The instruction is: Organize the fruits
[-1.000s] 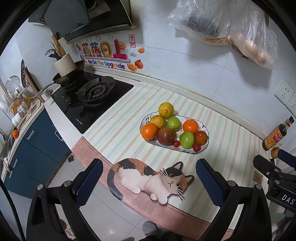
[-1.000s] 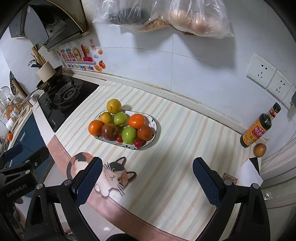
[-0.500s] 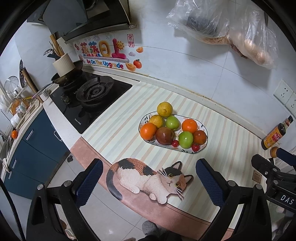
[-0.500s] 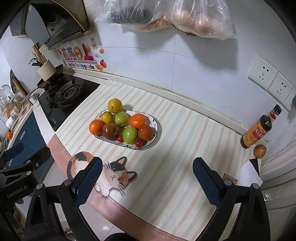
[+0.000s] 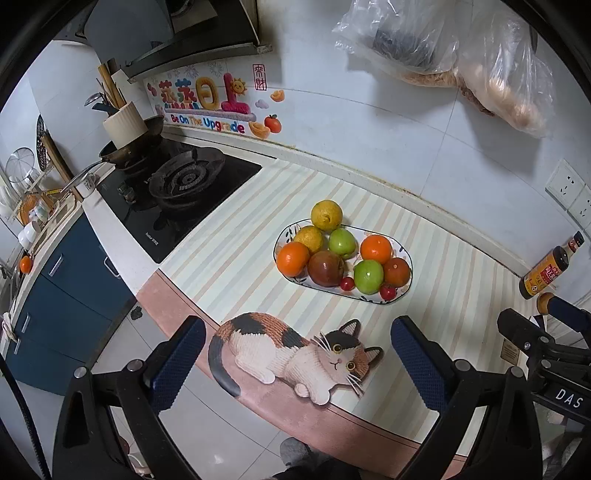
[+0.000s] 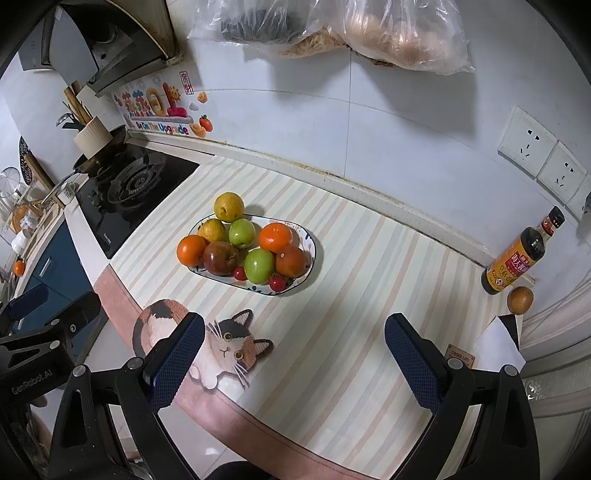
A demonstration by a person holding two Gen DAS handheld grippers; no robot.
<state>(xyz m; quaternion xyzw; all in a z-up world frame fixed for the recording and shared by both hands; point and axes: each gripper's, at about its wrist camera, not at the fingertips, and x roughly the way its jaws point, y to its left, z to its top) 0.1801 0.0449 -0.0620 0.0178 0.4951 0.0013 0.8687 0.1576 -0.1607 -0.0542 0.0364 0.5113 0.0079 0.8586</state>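
An oval patterned plate (image 5: pixel 405 258) (image 6: pixel 313 246) on the striped counter mat holds oranges, two green apples (image 5: pixel 368 276) (image 6: pixel 259 266), a dark red apple (image 5: pixel 325 268) (image 6: pixel 220 258), a yellow citrus and small red tomatoes. A yellow lemon (image 5: pixel 326 215) (image 6: pixel 229 206) lies on the mat just behind the plate's far left rim. Both grippers hang well short of the plate, above the counter's front edge. My left gripper (image 5: pixel 297 360) is open and holds nothing. My right gripper (image 6: pixel 293 354) is open too, nothing between its fingers.
A gas hob (image 5: pixel 177 192) with a pan lies left of the mat. A sauce bottle (image 6: pixel 519 258) and a small brown fruit (image 6: pixel 519 300) stand far right by the wall. Plastic bags (image 6: pixel 369 33) hang above. A cat picture (image 5: pixel 295 354) marks the mat's front edge.
Both views shifted only slightly; the plate sits a touch lower left in the left view. Nothing was picked up or let go.
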